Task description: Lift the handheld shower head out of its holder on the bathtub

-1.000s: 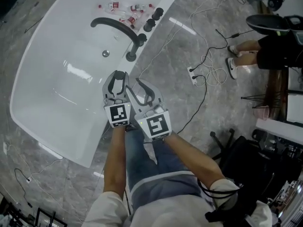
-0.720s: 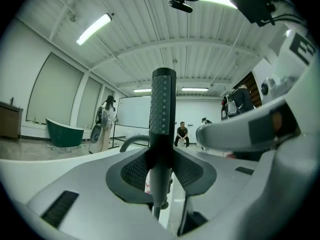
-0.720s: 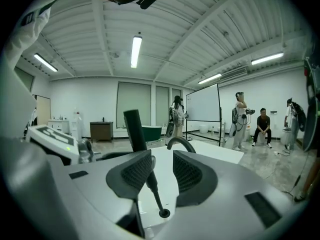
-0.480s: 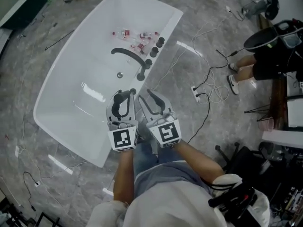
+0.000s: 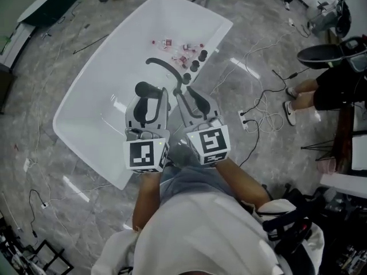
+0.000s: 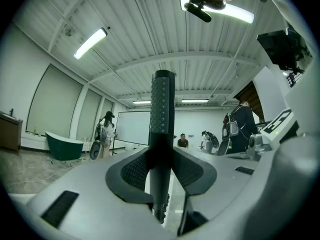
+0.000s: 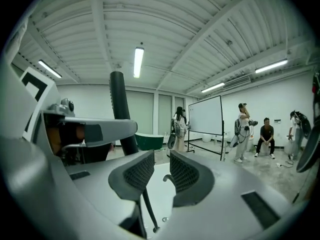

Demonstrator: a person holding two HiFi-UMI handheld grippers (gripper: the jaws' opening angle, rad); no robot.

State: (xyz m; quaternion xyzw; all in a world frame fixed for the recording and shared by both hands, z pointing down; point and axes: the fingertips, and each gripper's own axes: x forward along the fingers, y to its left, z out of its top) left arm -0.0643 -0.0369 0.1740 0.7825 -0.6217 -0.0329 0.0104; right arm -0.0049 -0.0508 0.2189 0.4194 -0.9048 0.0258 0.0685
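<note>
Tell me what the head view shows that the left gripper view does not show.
Only the head view: the dark faucet, the small bottles in the white bathtub, and a power strip on the floor. Only the left gripper view: the ceiling lights, a whiteboard and a green bathtub far off. Both: the left hand-held gripper shut on the dark shower head.
</note>
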